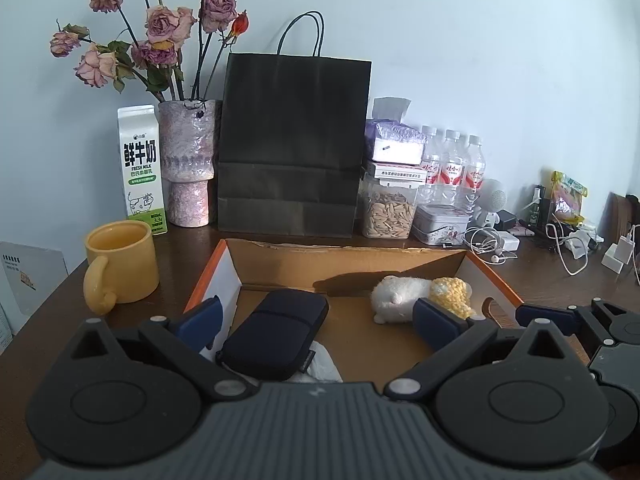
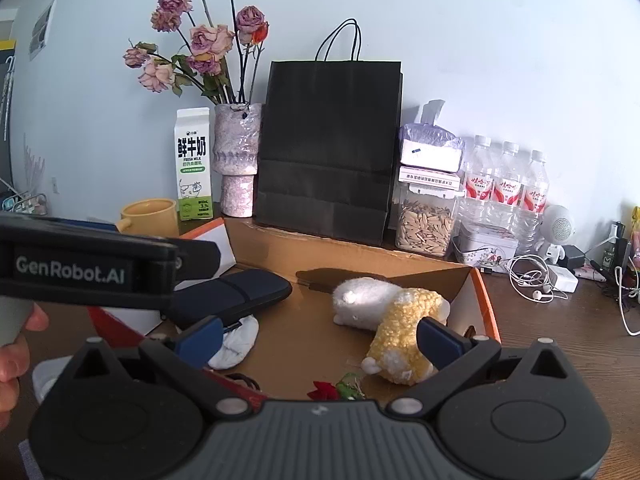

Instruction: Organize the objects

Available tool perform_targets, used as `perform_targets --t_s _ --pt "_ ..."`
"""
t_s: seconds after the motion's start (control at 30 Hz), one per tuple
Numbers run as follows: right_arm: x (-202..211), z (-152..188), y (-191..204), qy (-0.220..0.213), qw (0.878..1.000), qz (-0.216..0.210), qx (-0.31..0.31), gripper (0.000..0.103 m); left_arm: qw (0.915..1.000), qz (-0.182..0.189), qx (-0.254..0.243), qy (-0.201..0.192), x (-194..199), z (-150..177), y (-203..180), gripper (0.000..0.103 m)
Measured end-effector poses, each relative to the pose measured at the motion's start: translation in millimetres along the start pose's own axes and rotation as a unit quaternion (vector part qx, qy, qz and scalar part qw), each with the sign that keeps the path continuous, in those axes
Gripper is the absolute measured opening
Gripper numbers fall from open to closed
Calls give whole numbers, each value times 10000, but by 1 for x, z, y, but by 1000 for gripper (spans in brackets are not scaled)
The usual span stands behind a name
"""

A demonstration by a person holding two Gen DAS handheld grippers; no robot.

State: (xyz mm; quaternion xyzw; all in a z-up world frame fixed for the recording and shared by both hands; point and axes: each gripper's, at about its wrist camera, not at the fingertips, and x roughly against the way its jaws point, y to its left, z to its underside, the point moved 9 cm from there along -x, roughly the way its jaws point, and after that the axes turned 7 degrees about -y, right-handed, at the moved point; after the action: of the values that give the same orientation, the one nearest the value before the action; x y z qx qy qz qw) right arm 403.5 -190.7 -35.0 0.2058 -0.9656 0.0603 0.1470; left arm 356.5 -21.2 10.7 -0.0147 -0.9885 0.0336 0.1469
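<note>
The box point(image 1: 460, 260) on the table point(image 1: 180, 248) already holds a dark case point(image 1: 276, 332), a white-and-yellow plush point(image 2: 392, 320), a white cloth point(image 2: 238, 342) and a red flower point(image 2: 324, 392). The left gripper point(image 1: 316, 316) and right gripper point(image 2: 320, 340) hover over it, jaws spread, holding nothing. Likely a release is just done; next calls for another loose item. The case's long axis runs front-left to back-right; the plush lies on its side.

Case point(image 1: 276, 330) left of toy point(image 1: 404, 294) (both inside box point(image 1: 352, 256)).
</note>
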Motion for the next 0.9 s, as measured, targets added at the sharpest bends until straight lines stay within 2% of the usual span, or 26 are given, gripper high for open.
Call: perform_targets --t_s 0.43,0.9 --pt "41 12 1 13 10000 1 0 103 9999 -97 -72 -61 49 6 3 103" --pt "99 44 -3 89 9999 -61 -25 103 9998 -62 -184 34 96 35 1 103"
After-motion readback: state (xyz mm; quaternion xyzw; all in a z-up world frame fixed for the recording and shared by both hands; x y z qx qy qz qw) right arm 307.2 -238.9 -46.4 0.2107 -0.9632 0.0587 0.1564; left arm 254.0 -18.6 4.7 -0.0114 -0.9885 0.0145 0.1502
